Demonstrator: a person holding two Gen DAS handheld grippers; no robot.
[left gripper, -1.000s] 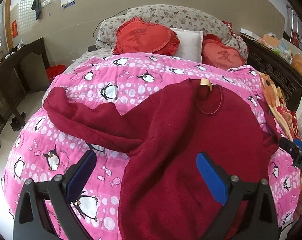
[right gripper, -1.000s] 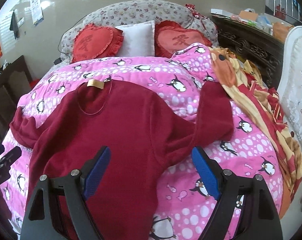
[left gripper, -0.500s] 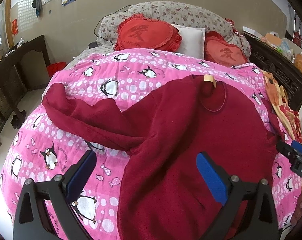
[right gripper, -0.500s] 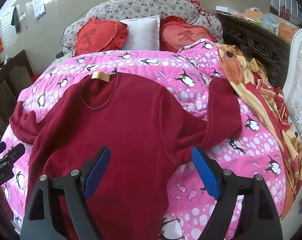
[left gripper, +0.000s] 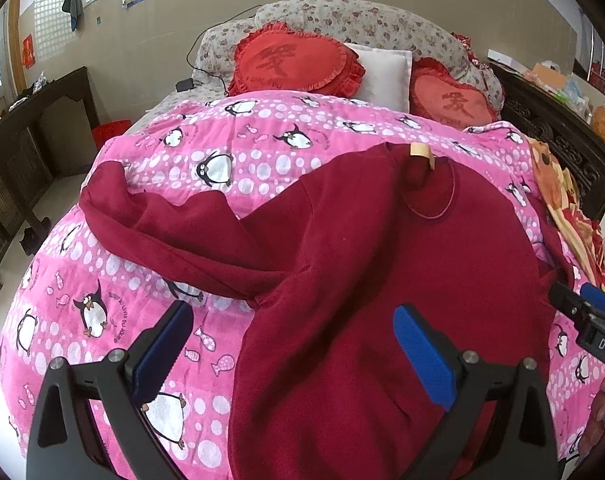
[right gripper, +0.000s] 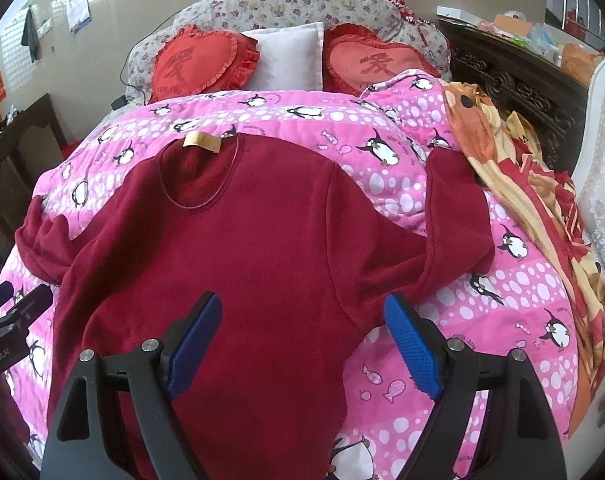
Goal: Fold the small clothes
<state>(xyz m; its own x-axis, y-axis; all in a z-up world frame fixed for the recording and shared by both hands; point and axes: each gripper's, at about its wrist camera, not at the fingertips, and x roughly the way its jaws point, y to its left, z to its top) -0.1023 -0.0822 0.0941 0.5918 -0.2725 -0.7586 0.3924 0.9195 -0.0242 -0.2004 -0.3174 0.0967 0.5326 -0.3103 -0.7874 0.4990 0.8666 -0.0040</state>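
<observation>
Because both tongs, left tongs [left gripper: 292, 354] and right tongs [right gripper: 302, 340], hang released above the dark red fleece sweater [right gripper: 242, 248], a shallow pinch could drag the pink penguin-print quilt [right gripper: 482, 320] up too.

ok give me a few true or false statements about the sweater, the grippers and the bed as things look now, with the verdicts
1. The dark red sweater lies spread on the pink penguin quilt. True.
2. The left gripper is clamped on the sweater's hem. False: its jaws are wide open and hold nothing.
3. The right gripper is open, above the sweater's lower body. True.
4. The tan neck label lies at the sweater's end nearest the pillows. True.
5. Both sleeves are already folded across the chest. False: each sleeve lies out to its side on the quilt.
6. A white pillow sits between two blue square cushions. False: the cushions beside it are red and heart-shaped.
</observation>
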